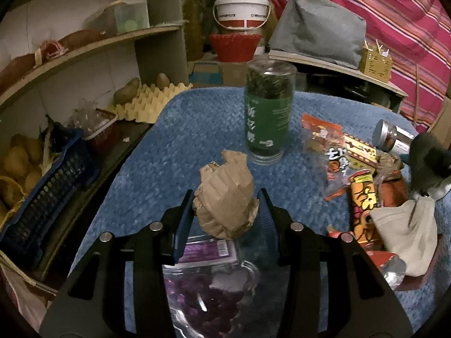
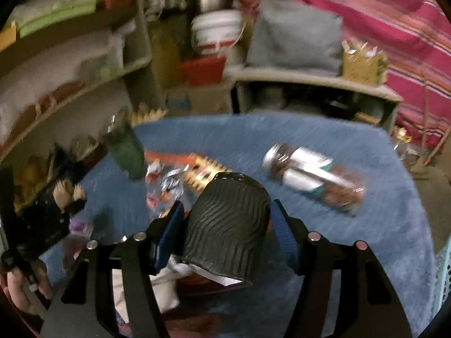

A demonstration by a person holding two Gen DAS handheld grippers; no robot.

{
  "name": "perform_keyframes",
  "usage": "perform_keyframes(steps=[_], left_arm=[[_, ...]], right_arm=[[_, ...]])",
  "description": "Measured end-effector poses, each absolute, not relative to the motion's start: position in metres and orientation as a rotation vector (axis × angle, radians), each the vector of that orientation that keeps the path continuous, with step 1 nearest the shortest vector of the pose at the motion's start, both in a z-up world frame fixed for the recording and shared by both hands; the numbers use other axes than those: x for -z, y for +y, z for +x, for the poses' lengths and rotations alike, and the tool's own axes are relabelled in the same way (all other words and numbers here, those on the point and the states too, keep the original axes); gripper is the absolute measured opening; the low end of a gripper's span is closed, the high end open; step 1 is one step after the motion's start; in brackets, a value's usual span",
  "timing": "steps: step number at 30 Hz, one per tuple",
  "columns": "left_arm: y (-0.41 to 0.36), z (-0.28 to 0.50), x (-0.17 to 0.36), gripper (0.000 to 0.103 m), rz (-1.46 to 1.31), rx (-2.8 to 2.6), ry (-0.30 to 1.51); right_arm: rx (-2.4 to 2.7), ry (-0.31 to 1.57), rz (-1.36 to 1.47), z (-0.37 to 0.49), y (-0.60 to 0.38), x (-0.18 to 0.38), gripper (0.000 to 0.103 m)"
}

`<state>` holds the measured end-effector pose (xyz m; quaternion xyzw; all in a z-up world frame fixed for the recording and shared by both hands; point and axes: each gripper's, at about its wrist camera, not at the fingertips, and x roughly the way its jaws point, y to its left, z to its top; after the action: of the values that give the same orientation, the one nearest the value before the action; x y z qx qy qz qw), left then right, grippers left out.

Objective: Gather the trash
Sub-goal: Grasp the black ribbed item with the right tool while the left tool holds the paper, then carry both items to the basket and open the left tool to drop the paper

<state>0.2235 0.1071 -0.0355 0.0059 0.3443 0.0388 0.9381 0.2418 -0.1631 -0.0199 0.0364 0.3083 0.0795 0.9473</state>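
Landmark: green-labelled glass jar, upright on the blue mat.

Left gripper: jaws partly closed on 1 crumpled brown paper ball, held in front of the jar, above a clear tub of purple contents.

Right gripper: jaws clamped around a black ribbed cup, right of the jar (view motion-blurred).

Still lying on the mat right of the jar: snack wrappers, a white cloth pouch, a tipped spice jar.

Judgement: 2 items in hand, no bin visible; collection looks early, most litter uncollected.
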Motion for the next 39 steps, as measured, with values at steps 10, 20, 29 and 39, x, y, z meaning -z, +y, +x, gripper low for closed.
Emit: perform_keyframes(steps=[10,20,29,39], left_arm=[[0.070,0.217,0.012,0.044,0.006,-0.024,0.668],[-0.041,0.208,-0.004,0.044,0.075,0.139,0.643],[-0.166,0.202,0.005,0.044,0.129,0.311,0.638],[-0.320,0.172,0.025,0.044,0.215,0.529,0.625]], right_arm=[[0.026,0.513,0.057,0.206,-0.237,0.002,0.063],[0.171,0.491,0.087,0.165,-0.340,-0.005,0.063],[0.350,0.517,0.106,0.111,-0.448,0.007,0.063],[0.487,0.580,0.134,0.072,-0.533,0.035,0.063]])
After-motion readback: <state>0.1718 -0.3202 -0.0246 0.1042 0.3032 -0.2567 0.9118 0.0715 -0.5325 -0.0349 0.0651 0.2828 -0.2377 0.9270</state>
